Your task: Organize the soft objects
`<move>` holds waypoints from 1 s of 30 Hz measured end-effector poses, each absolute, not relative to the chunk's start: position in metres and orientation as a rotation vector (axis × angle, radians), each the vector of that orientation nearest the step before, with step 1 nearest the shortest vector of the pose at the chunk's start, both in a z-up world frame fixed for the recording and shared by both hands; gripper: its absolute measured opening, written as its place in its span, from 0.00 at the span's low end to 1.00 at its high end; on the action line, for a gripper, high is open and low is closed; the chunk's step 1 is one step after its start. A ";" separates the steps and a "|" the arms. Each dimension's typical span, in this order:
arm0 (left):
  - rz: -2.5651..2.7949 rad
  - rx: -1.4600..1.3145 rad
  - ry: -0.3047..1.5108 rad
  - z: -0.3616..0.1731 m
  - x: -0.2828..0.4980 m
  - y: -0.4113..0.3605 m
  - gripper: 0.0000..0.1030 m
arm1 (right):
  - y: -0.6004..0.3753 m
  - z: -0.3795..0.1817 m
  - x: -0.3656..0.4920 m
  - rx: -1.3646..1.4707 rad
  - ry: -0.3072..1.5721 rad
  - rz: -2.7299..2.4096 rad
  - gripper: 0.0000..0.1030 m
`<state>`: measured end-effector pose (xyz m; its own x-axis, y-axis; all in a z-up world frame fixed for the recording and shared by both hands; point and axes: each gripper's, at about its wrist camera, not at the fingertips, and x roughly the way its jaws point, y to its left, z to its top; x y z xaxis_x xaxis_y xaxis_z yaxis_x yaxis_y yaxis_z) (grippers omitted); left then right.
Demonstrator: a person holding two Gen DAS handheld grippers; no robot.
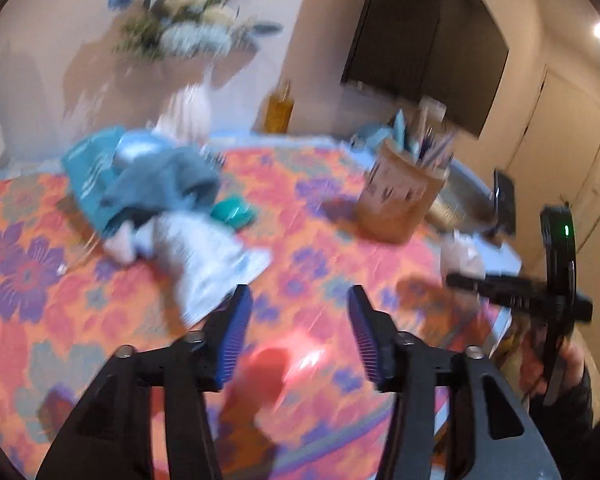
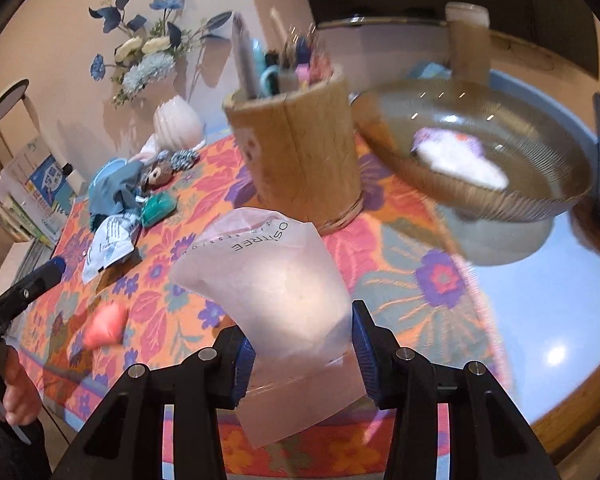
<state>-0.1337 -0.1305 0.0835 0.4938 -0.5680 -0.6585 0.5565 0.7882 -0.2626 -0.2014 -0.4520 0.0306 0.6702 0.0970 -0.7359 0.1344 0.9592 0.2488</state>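
right gripper (image 2: 304,352) is up close with its jaws pinching a frosted pink pouch (image 2: 268,300), printed lettering on it, held up off the table; left gripper (image 1: 300,328) has its jaws spread with nothing between them, hanging over the flowered tablecloth (image 1: 320,208); a small pink soft thing (image 2: 104,326) lies loose on the cloth right under it, pretty blurry in the left view tbh; a bit further out there's a heap of soft stuff (image 1: 156,196), teal and grey cloth plus a white printed packet, with a little green pouch (image 2: 158,208) touching its edge; right of that a wooden holder (image 2: 300,152) stuffed with pens, and just beside it a ribbed glass bowl (image 2: 500,196) with something white and purple inside; at the back against the wall, a pale vase (image 2: 178,124) with blue and white flowers.
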 end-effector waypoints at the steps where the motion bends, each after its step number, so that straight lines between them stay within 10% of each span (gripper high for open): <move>1: -0.704 -0.013 0.835 0.078 -0.133 -0.127 0.86 | -0.449 0.026 -0.198 0.297 0.851 -0.008 0.42; 12: -0.709 0.152 0.929 0.035 -0.137 -0.164 0.93 | -0.434 0.019 -0.193 0.270 0.862 0.025 0.42; 15: -0.691 0.248 0.925 0.026 -0.142 -0.178 0.58 | -0.439 0.019 -0.196 0.270 0.861 0.017 0.42; 18: -0.682 0.304 0.876 0.031 -0.153 -0.187 0.46 | -0.443 0.023 -0.200 0.270 0.847 0.009 0.42; 30: -0.939 0.297 0.657 0.110 -0.179 -0.284 0.39 | -0.480 0.066 -0.231 0.272 0.747 -0.102 0.42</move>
